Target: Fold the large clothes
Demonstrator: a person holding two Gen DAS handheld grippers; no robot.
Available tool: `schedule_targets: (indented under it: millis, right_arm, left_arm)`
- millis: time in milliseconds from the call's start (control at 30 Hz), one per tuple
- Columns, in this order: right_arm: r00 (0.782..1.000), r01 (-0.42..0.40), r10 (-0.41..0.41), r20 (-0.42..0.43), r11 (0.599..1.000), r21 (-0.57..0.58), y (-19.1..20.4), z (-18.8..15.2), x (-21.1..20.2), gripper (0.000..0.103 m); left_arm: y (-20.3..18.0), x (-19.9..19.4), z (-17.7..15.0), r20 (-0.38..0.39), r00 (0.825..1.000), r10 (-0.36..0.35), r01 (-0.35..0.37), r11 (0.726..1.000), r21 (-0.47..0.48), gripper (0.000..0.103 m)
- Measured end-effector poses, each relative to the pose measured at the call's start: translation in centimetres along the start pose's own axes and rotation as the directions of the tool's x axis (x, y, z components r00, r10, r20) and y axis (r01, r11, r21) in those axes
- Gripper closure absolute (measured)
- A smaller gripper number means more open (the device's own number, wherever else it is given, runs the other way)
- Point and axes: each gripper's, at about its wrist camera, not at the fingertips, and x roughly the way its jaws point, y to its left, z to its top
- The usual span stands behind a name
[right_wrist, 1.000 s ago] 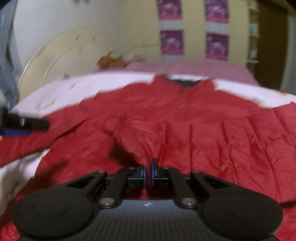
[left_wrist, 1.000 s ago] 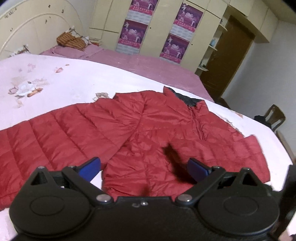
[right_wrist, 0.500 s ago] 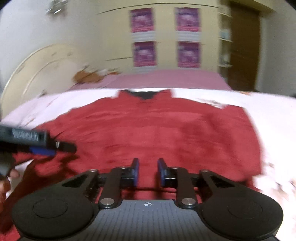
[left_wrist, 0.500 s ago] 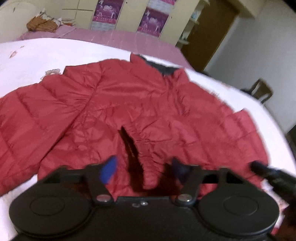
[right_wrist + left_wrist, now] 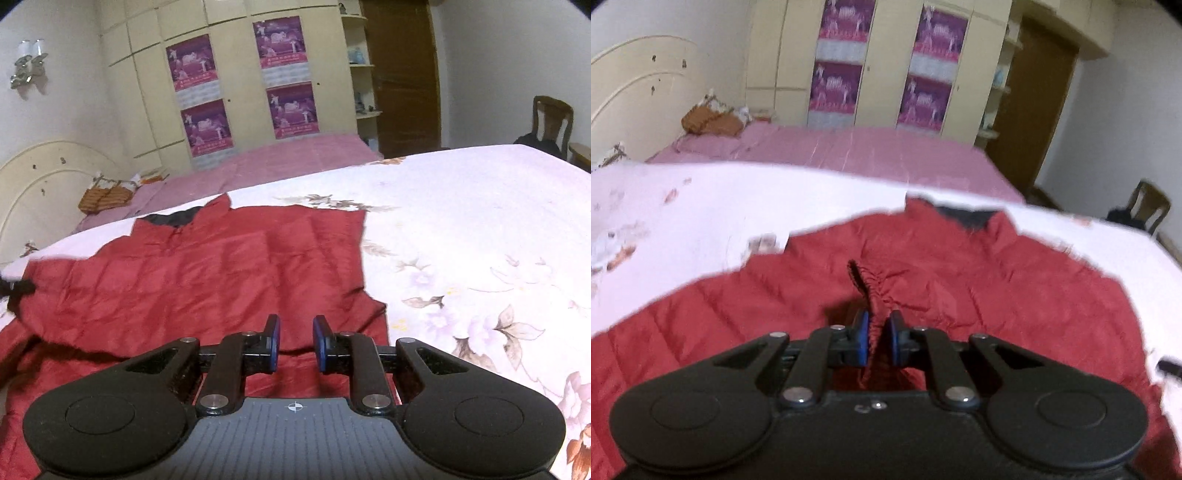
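Observation:
A red quilted puffer jacket (image 5: 979,291) lies spread on the white floral bedsheet (image 5: 701,229), its dark-lined collar (image 5: 964,213) at the far end. My left gripper (image 5: 878,338) is shut on a gathered cuff of the jacket's sleeve (image 5: 875,291), which rises in a ridge between the blue pads. In the right wrist view the jacket (image 5: 184,288) has its right side folded in, with a straight edge. My right gripper (image 5: 295,341) is open and empty, low over the jacket's near right corner.
The floral bedsheet (image 5: 480,240) stretches to the right of the jacket. A pink bed (image 5: 849,151) with a brown bundle (image 5: 709,120) lies beyond, then wardrobes with posters (image 5: 199,107). A wooden chair (image 5: 550,122) and a brown door (image 5: 402,74) stand at the far right.
My left gripper has closed on the sleeve cuff and carried it up toward the collar. My right gripper has let go of the jacket, opened and swung to the right.

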Motion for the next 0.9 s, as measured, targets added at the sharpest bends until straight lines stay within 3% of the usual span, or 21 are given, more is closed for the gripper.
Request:
schedule_targets:
  millis: [100,133,167,300,400,467,533,600,667,733,833,900]
  right_arm:
    - [1.0,-0.001,0.001,-0.002,1.0,-0.008,-0.5,0.7,0.9,0.083]
    - [1.0,-0.003,0.003,0.001,1.0,-0.018,-0.6,1.1,1.3,0.089]
    - [1.0,-0.014,0.014,0.0,1.0,-0.024,-0.6,1.5,1.8,0.103]
    - [1.0,0.016,-0.017,-0.008,0.996,-0.088,-0.4,2.5,5.1,0.103]
    - [0.987,0.092,-0.103,-0.127,0.992,-0.091,-1.8,1.9,9.1,0.103]
    - [0.988,0.074,-0.086,-0.13,0.992,-0.099,-2.3,1.7,9.4,0.103]
    - [0.99,0.068,-0.081,-0.12,0.991,-0.112,-2.3,2.1,8.6,0.103]
    - [0.997,0.044,-0.049,-0.066,0.996,-0.081,-2.7,2.9,7.1,0.103]
    - [0.999,0.04,-0.042,-0.019,0.994,-0.101,-2.6,3.8,6.4,0.103]
    - [1.0,0.024,-0.025,-0.004,0.993,-0.112,-2.5,4.9,7.0,0.103]
    - [1.0,0.01,-0.01,0.0,0.989,-0.146,-1.5,6.4,8.9,0.103]
    - [1.0,0.001,-0.004,-0.016,0.984,-0.178,-1.1,6.8,10.9,0.103]
  left_arm:
    - [-0.1,1.2,-1.1,-0.037,0.999,0.007,-0.008,1.0,-0.015,0.091]
    - [-0.2,1.7,-1.3,-0.045,0.999,0.01,-0.011,1.0,-0.017,0.091]
    - [-0.2,1.9,-1.5,-0.052,0.999,0.012,-0.013,1.0,-0.019,0.091]
    - [-0.2,3.7,-1.6,-0.076,0.997,0.027,-0.029,0.999,-0.017,0.091]
    - [-0.1,3.8,-1.8,-0.091,0.996,0.021,-0.022,1.0,-0.007,0.091]
    - [-0.2,4.2,-1.9,-0.112,0.994,0.018,-0.017,1.0,0.016,0.09]
    - [0.2,3.3,-1.6,-0.096,0.995,0.031,-0.03,1.0,0.008,0.081]
    - [0.7,1.4,-1.1,-0.025,0.997,0.073,-0.073,0.997,-0.01,0.075]
    - [0.7,0.2,-0.4,0.034,0.992,0.124,-0.123,0.992,-0.02,0.075]
    - [0.0,0.4,0.4,0.062,0.992,0.105,-0.105,0.994,-0.009,0.073]
    - [-2.7,3.3,0.9,0.028,0.998,0.064,-0.067,0.994,0.09,0.072]
    - [-3.6,5.9,0.8,-0.022,0.999,0.044,-0.042,0.994,0.098,0.071]
